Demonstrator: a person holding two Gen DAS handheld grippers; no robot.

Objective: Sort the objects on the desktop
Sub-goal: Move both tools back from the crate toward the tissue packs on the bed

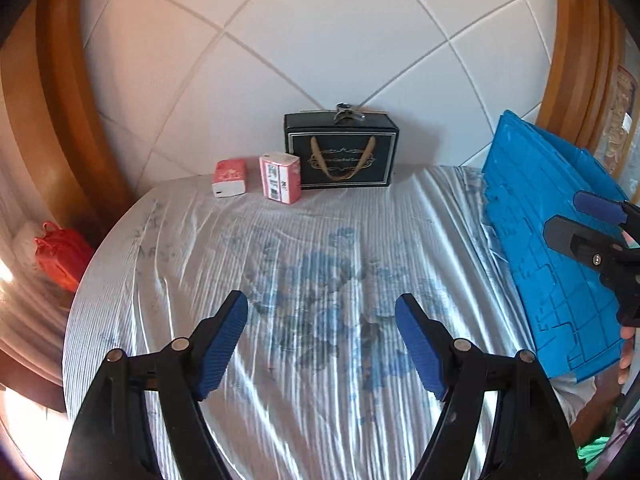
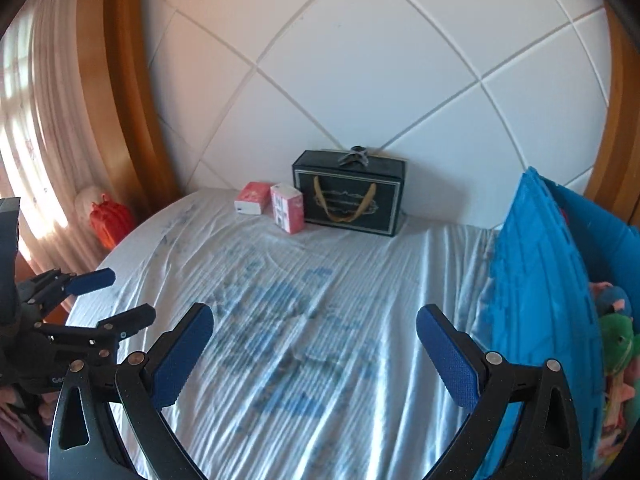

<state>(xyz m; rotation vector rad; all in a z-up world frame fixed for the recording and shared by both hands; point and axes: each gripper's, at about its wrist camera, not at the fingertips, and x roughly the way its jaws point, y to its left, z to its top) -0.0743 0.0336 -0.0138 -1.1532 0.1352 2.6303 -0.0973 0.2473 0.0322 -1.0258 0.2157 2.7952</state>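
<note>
On the cloth-covered table (image 1: 320, 248) two pink tissue packs stand at the far edge: one lying (image 1: 229, 178) (image 2: 252, 198), one upright (image 1: 280, 178) (image 2: 287, 208). Beside them is a black gift box (image 1: 342, 152) (image 2: 350, 194) with gold ribbon handles and a small metal item (image 1: 347, 113) on top. My left gripper (image 1: 322, 312) is open and empty above the table middle. My right gripper (image 2: 316, 324) is open and empty; it also shows in the left wrist view (image 1: 592, 220) at the right.
A blue foam-panel bin (image 1: 552, 240) (image 2: 536, 288) stands at the table's right edge, with plush toys (image 2: 616, 336) inside. A red bag (image 1: 60, 256) (image 2: 110, 220) sits off the table's left. A tiled white wall and wooden frame rise behind.
</note>
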